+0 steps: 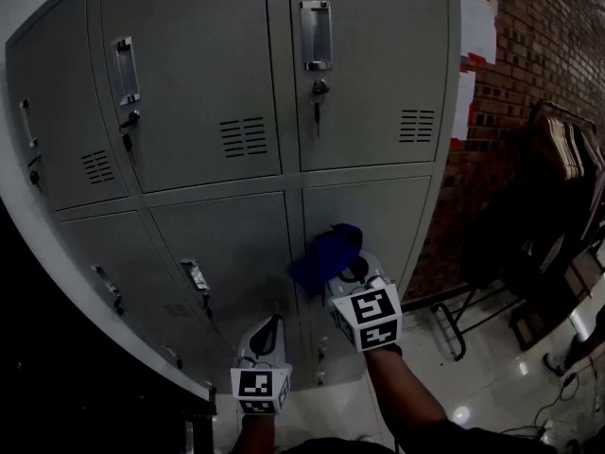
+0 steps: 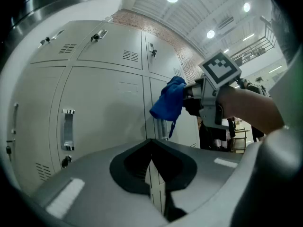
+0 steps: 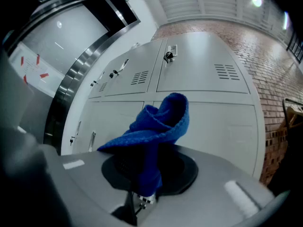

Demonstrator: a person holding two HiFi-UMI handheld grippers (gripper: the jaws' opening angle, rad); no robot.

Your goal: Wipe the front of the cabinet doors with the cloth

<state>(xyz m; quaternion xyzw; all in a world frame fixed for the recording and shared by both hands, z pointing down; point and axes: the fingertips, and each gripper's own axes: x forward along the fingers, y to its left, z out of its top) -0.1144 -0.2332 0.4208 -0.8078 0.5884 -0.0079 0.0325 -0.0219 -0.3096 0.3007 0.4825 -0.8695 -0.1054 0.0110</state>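
head view: your right gripper point(image 1: 348, 274) is raised to the grey cabinet point(image 1: 189, 83), its jaws clamped on the blue cloth point(image 1: 324, 252). the cloth sits over the lower right door point(image 1: 388, 211), close to that door's left edge and below the upper row of doors. your left gripper point(image 1: 270, 329) hangs lower and to the left, in front of the bottom doors and apart from the cloth. a brick wall point(image 1: 544, 36) with white papers point(image 1: 477, 25) stands to the right of the cabinet.

left gripper view: your left gripper point(image 2: 151, 148) has its jaws together at the tips with nothing between them. beyond them the cloth point(image 2: 169, 100) bunches from the right gripper point(image 2: 191, 98) in front of the door faces. you cannot tell from here whether it touches the metal or sits just off it.

right gripper view: your right gripper point(image 3: 146, 167) is pinched on the cloth point(image 3: 158, 122). the cloth rises from the jaws in a folded lump, and the cabinet point(image 3: 199, 74) fills the background behind it.
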